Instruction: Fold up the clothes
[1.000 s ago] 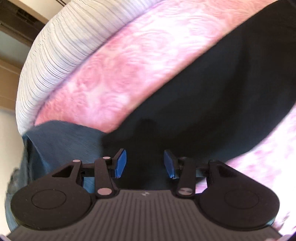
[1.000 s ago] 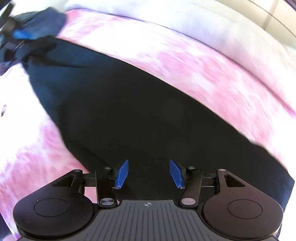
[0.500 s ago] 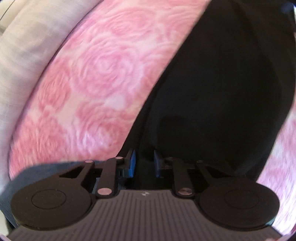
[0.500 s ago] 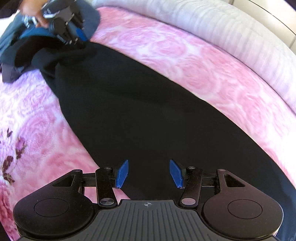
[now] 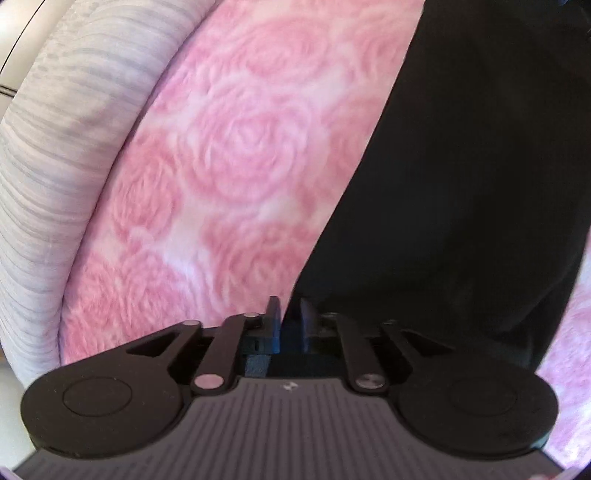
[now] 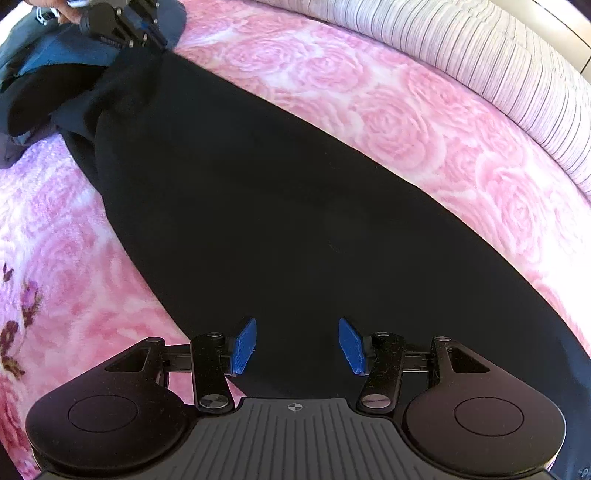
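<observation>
A long black garment (image 6: 277, 221) lies spread flat across the pink rose blanket (image 6: 369, 110). In the right wrist view my left gripper (image 6: 147, 33) is at the garment's far left end, where the cloth bunches up into it. In the left wrist view the left gripper (image 5: 291, 321) stands narrow at the garment's (image 5: 461, 184) edge. Its jaws are opening slightly, with dark cloth still pinched between the blue pads (image 5: 275, 321). My right gripper (image 6: 298, 347) hovers open over the near end of the garment with nothing between its fingers.
A crumpled blue garment (image 6: 37, 62) lies beside the left gripper, and a hand (image 6: 62, 11) shows above it. A white striped cushion (image 6: 480, 55) runs along the blanket's far side and shows as a striped cushion (image 5: 44, 166) in the left wrist view. A purple flower print (image 6: 22, 325) marks the blanket at the left.
My left gripper went from open above the black cloth to narrow on its edge, rolling and shifting sideways. The right gripper's view swept along the garment, then settled; its jaws kept the same gap.
</observation>
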The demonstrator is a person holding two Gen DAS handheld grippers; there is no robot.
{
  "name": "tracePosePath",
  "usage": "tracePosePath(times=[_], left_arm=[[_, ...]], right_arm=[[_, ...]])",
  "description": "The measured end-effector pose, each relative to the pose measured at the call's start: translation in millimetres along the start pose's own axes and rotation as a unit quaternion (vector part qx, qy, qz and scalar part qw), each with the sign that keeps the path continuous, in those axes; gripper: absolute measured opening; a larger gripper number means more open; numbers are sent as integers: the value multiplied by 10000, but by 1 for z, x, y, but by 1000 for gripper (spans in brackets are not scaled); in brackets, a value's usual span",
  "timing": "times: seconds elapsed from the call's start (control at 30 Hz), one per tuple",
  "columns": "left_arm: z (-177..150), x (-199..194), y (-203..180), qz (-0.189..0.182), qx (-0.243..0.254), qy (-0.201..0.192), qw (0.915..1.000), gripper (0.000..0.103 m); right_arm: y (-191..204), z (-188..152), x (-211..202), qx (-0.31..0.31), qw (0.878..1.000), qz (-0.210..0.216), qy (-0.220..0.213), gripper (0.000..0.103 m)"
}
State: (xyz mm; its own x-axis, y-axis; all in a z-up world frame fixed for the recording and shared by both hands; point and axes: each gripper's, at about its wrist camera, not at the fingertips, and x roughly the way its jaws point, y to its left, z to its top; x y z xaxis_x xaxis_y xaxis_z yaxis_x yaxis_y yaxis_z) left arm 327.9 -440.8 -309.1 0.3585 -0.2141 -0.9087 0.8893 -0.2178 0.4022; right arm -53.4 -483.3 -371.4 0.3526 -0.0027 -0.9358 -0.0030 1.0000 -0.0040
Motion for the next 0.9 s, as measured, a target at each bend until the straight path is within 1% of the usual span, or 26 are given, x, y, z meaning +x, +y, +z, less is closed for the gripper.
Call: tracePosePath(times=[0.07, 0.1, 0.2, 0.27, 0.33, 0.37, 0.43, 0.47, 0.53, 0.57, 0.67, 0.7, 0.73, 0.77, 0.8, 0.87, 0.9], left_arm=[[-5, 0, 2, 161, -148, 36, 9998, 31], [-9, -3, 3, 241, -238, 22, 9994, 31], [-25, -48, 3, 461, -663, -410, 9959, 31], [-36, -81, -12, 510, -724, -829, 9926, 30], [-47, -102, -49, 318, -289, -1083, 9932, 30], [-53, -111, -69, 235, -21, -1181, 9927, 32], [-63, -107, -117, 245, 818, -1067, 9906, 32], [-67, -101, -139, 285, 1176, -963, 9880, 32], [-70, -81, -172, 432, 1664, -642, 9830, 32], [-71, -71, -183, 521, 1854, -519, 9799, 30], [-74, -41, -206, 1082, 2350, -201, 9657, 28], [-78, -32, -209, 1266, 2521, -69, 9594, 17], [-82, -25, -211, 1427, 2654, 47, 9535, 7], [-86, -26, -207, 1506, 2643, 102, 9526, 1], [-91, -28, -202, 1584, 2598, 146, 9525, 1], [-101, -43, -184, 1724, 2260, 145, 9586, 1], [-107, -49, -178, 1783, 2196, 124, 9591, 1]], right_arm=[[1, 3, -4, 4, 10000, 15, -66, 53], [3, 4, -7, -2, 10000, 31, -90, 54], [10, 6, -11, -33, 9998, 103, -146, 53], [18, 7, -11, -22, 9997, 175, -164, 53], [27, 8, -10, -32, 9995, 246, -181, 53], [32, 8, -10, -44, 9994, 281, -191, 54], [42, 9, -9, -71, 9992, 348, -205, 54], [46, 8, -7, -97, 9991, 364, -195, 53], [53, 6, -5, -143, 9990, 387, -172, 53], [53, 4, -5, -148, 9991, 362, -153, 54], [54, -2, -4, -161, 9994, 289, -97, 53], [54, -5, -4, -165, 9995, 264, -78, 53], [54, -7, -3, -166, 9996, 235, -57, 54], [52, -10, -3, -151, 9997, 185, -27, 54], [49, -13, -3, -137, 9998, 136, 3, 53], [44, -20, -6, -130, 9999, 35, 46, 53], [41, -24, -8, -107, 9999, -20, 56, 53]])
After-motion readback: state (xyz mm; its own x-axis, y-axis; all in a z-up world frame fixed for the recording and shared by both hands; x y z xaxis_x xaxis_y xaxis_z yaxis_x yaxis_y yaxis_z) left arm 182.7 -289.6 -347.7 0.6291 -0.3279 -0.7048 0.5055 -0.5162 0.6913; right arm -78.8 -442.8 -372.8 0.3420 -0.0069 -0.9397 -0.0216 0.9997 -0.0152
